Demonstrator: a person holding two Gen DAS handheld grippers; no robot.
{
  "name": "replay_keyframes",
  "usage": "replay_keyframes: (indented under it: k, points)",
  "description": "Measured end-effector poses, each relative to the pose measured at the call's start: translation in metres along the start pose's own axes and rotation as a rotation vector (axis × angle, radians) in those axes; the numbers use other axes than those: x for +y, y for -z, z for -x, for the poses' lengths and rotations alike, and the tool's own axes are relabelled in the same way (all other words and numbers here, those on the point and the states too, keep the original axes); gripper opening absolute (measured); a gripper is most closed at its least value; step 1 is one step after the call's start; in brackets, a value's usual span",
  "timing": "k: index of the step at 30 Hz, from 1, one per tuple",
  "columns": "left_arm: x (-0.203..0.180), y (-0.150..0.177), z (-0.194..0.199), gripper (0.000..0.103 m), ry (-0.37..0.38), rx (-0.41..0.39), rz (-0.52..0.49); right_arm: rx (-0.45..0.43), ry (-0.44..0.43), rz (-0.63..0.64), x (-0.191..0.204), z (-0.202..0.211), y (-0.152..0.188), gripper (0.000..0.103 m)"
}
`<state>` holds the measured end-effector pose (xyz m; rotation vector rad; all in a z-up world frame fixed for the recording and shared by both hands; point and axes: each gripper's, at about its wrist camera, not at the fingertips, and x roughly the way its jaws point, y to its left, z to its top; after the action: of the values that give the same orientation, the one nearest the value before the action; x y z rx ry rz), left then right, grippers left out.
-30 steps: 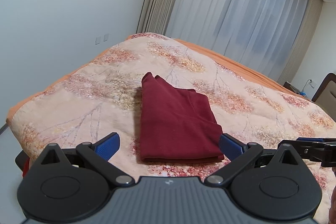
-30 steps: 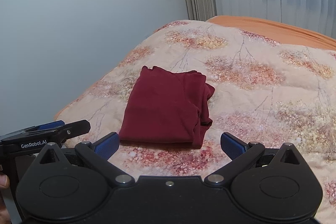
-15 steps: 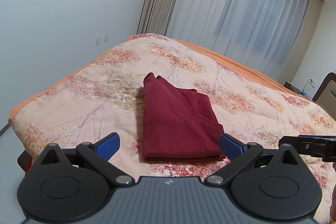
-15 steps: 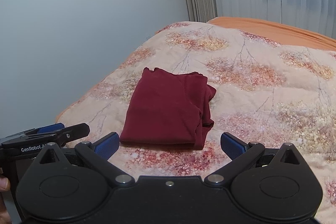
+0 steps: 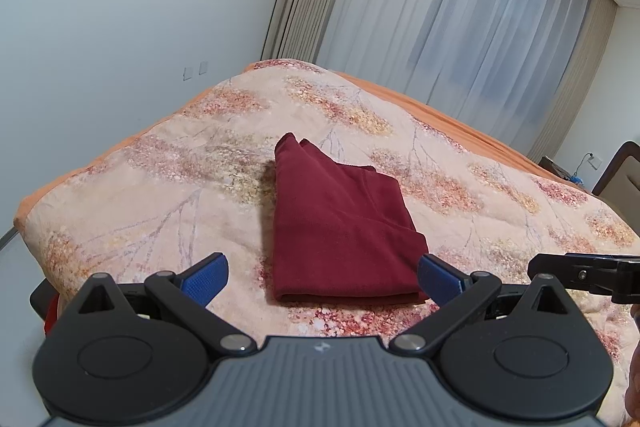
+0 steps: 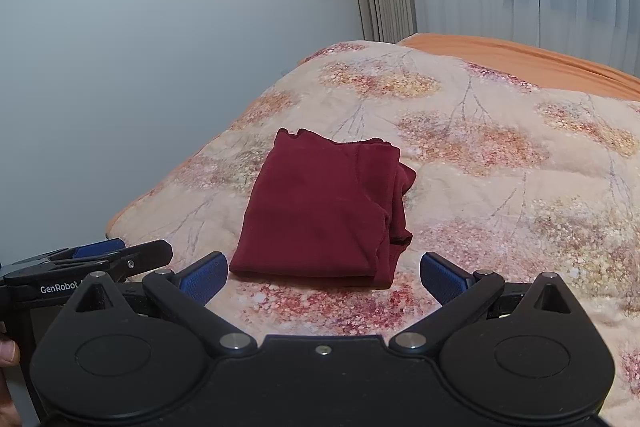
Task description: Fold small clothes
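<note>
Our jaws on both the left gripper [image 5: 322, 277] and right gripper [image 6: 323, 277] stand wide apart, holding nothing. Over the last second we have drawn back slightly from the folded maroon garment [image 5: 340, 227], lying near the bed's [image 5: 500, 195] front left corner; the fold looks finished.

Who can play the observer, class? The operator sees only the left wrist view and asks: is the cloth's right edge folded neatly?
Observer: No. In the right wrist view the cloth has loose layers bunched along its right edge.
Operator: I see only the tip of the right gripper. Are its jaws open?
Observer: Yes. The right gripper has its jaws spread wide and holds nothing.
</note>
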<state>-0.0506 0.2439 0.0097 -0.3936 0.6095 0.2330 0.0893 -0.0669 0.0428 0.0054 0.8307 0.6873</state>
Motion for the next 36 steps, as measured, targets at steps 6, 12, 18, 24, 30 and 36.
replay_keyframes:
  k: [6,12,18,24,30,36]
  points:
    - [0.0004,-0.0003,0.0000,0.103,0.003,0.001,0.005,0.002,0.000,0.007,0.0029,-0.0025,0.0002,0.102]
    - [0.0004,-0.0002,0.0000,0.103,0.004,0.001,0.004,0.003,0.001,0.013,0.0040,-0.0044,0.0002,0.102]
    - [0.0005,-0.0002,0.0002,0.103,0.006,0.001,0.002,0.002,0.002,0.015,0.0044,-0.0051,0.0002,0.102]
    - [-0.0003,-0.0002,0.0013,0.103,0.006,-0.002,-0.002,0.002,0.003,0.014,0.0040,-0.0048,0.0005,0.102]
    - [0.0001,-0.0007,0.0008,0.103,-0.001,-0.005,-0.002,0.000,-0.001,0.012,0.0062,-0.0055,0.0015,0.102]
    - [0.0008,-0.0006,0.0011,0.103,-0.004,-0.007,-0.006,0.001,-0.001,0.014,0.0071,-0.0054,0.0014,0.102]
